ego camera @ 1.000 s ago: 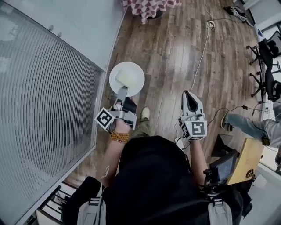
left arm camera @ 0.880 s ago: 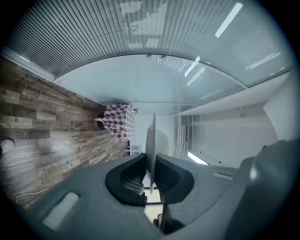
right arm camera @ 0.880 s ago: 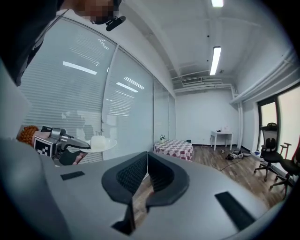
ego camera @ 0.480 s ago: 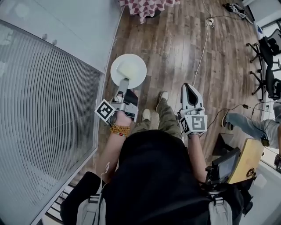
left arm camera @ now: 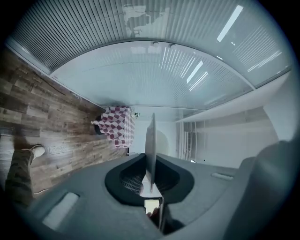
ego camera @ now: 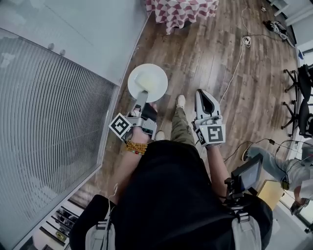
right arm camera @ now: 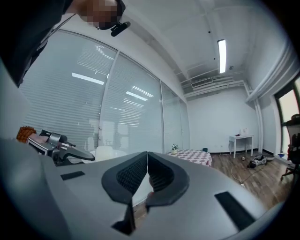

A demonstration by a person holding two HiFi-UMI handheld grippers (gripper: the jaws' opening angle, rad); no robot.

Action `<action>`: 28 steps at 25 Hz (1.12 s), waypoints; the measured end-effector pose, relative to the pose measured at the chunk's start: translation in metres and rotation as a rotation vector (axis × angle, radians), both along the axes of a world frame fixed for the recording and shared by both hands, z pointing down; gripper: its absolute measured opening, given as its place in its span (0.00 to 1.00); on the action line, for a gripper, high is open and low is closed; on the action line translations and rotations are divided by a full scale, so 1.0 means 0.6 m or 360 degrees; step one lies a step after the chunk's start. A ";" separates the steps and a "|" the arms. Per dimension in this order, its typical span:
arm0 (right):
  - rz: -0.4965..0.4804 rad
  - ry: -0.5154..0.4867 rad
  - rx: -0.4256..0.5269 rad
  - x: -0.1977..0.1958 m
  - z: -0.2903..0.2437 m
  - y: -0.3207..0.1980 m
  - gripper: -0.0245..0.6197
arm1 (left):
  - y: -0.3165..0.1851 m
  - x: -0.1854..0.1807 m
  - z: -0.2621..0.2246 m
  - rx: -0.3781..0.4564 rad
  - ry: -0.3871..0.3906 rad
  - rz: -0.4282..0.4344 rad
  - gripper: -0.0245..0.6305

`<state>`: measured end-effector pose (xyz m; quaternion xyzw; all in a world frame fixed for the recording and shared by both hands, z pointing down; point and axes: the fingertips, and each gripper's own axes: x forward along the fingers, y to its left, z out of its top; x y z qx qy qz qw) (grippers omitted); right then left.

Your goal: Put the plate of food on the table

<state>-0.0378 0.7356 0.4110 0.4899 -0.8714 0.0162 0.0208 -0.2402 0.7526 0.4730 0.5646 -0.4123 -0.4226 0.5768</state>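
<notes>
White plate pinched by its near rim in left gripper; right gripper closed, empty; one-edge hold could tip food off.

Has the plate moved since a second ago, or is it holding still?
Yes. In the head view the plate, clamped in the left gripper, has come nearer the checkered-cloth table at the top of the frame.

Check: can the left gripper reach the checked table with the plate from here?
Probably not yet. The left gripper is shut on the plate, but the table stands well ahead across open floor; nothing blocks the way, so walking closer should do it.
</notes>
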 end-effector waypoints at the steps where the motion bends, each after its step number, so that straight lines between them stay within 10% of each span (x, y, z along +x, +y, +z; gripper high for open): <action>1: -0.0025 0.0007 0.0004 0.006 -0.003 -0.021 0.05 | -0.014 0.005 -0.003 -0.0004 -0.0018 -0.0011 0.07; 28: -0.0172 -0.0186 -0.0062 0.236 0.003 -0.477 0.05 | -0.467 0.188 -0.066 0.0053 -0.0167 -0.0089 0.07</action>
